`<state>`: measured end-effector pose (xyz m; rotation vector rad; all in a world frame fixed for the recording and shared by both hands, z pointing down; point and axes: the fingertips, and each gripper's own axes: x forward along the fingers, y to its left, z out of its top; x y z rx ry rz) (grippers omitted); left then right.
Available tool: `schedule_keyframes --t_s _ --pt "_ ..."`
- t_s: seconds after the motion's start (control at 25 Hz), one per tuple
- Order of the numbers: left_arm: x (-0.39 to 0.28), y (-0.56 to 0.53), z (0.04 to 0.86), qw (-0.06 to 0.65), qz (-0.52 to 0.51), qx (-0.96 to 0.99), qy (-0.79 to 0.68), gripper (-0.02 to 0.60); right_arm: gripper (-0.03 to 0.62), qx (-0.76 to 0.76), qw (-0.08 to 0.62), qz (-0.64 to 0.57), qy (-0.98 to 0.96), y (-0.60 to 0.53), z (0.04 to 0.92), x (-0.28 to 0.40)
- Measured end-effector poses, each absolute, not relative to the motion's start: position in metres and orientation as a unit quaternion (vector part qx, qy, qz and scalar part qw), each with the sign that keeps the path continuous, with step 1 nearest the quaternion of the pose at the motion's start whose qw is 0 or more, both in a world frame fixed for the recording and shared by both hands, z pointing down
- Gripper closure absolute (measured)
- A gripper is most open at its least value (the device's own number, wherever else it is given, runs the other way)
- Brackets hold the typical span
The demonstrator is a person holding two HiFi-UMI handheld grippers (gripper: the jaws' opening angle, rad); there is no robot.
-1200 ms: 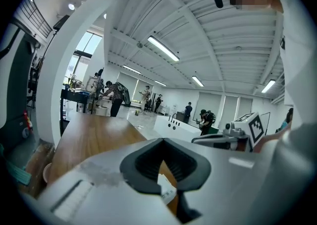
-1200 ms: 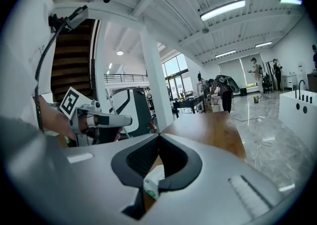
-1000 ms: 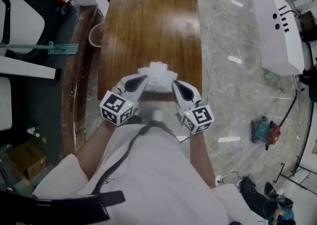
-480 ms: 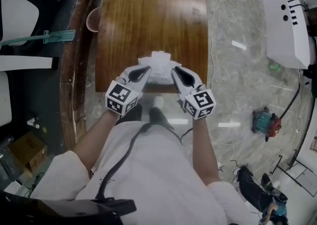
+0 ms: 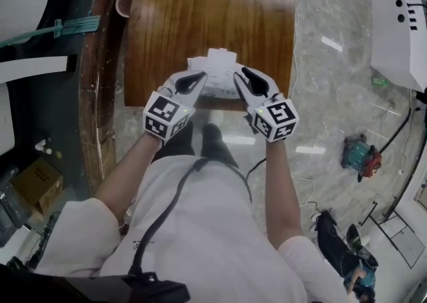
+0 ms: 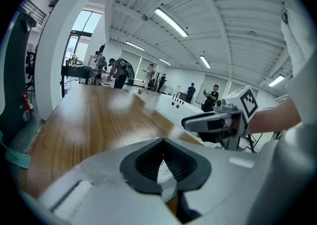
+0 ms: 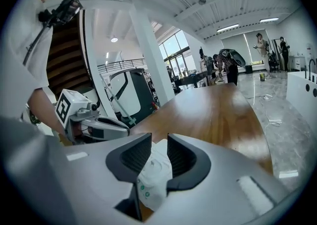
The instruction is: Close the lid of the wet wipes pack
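A white wet wipes pack lies at the near edge of the brown wooden table. In the head view my left gripper is at the pack's left side and my right gripper at its right side. The left gripper has its tips together; a bit of the pack shows behind them. The right gripper is opening, its jaws apart, and the pack shows in the gap just beyond the pads, which do not press on it. I cannot see whether the lid is up or down.
A pinkish cup sits at the table's far left edge and a green-handled tool lies left of it. On the floor to the right are a white cabinet and a red and green tool. People stand far off in the hall.
Both grippers have come down closer to the pack at the table's near edge. The right gripper's jaws have parted.
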<state>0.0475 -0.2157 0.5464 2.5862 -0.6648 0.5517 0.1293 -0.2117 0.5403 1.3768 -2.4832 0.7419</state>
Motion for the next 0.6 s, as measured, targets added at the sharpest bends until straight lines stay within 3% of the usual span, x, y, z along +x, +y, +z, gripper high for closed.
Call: schedule_keyframes --t_s 0.6 --pt "0.042 -0.212 0.584 0.228 0.221 0.914 -0.251 0.552 0.401 0.408 0.115 0.280 -0.861 -0.242 0.582 0.130"
